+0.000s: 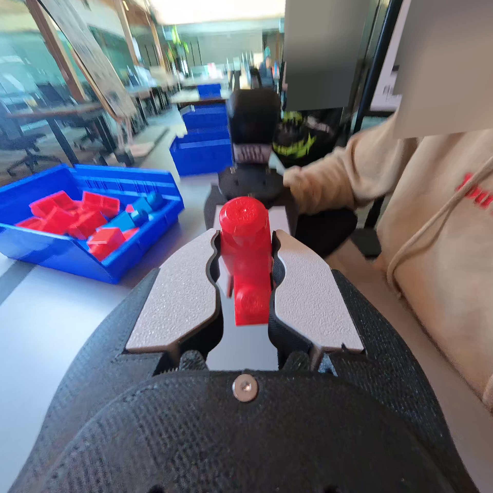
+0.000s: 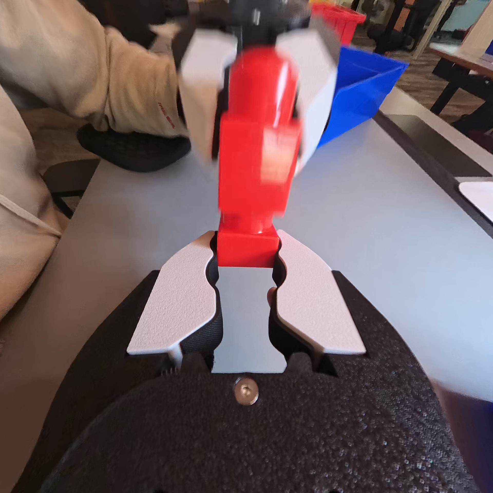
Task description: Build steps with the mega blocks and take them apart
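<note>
I have the red block stack (image 2: 257, 149) held above the tabletop (image 2: 373, 213), its long axis running straight between my tools: right tool (image 2: 246, 248) pinches one end, left tool (image 1: 245, 240) pinches the other. Pulling apart goes along that line.

Bright daylight; wide-angle edge warp; motion blur, background soft.
</note>
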